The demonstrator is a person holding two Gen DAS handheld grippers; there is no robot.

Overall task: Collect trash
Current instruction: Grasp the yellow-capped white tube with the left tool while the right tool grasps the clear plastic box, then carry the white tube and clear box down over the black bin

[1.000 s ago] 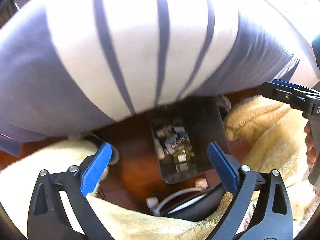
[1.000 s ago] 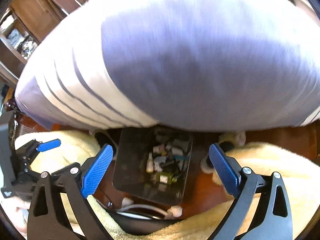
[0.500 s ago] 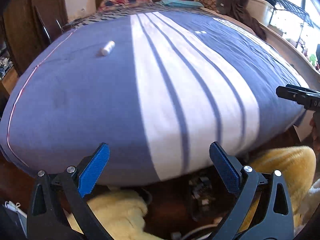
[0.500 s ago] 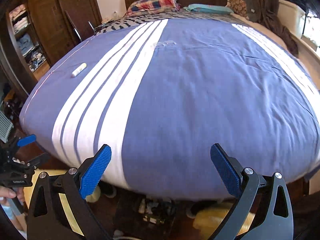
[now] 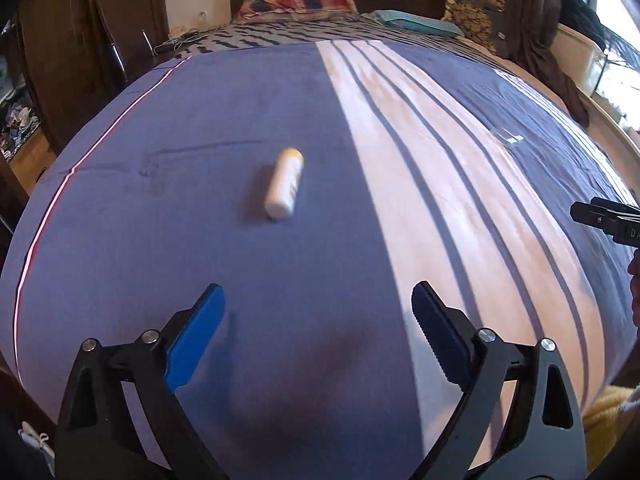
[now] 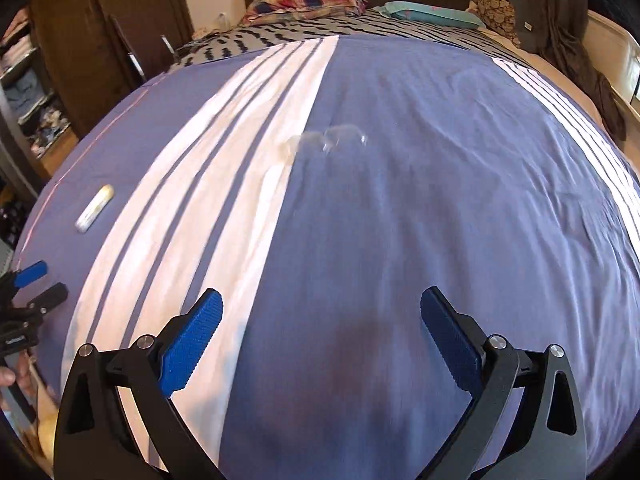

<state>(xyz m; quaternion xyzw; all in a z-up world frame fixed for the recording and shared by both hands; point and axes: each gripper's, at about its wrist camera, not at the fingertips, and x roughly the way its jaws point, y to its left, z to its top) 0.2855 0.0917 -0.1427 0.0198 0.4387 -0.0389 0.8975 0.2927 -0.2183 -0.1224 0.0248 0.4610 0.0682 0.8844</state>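
The small white bottle (image 5: 283,185) lies on its side on the blue part of the bed cover (image 5: 200,240), ahead of the left tongs (image 5: 316,320) and well apart from them. Further right, a crumpled clear plastic wrapper (image 6: 326,142) lies at the edge of a white stripe, ahead of the right tongs (image 6: 320,324). Both tongs gape wide and hold nothing.

Being round and on soft bedding, the bottle would probably roll away if one finger nudges it before the other closes. The wrapper is thin and nearly invisible, so a pinch could catch the cover instead or miss it.

A second ago both cameras looked down at a bin of rubbish on the floor below the bed's edge; now they look out across the bed top.
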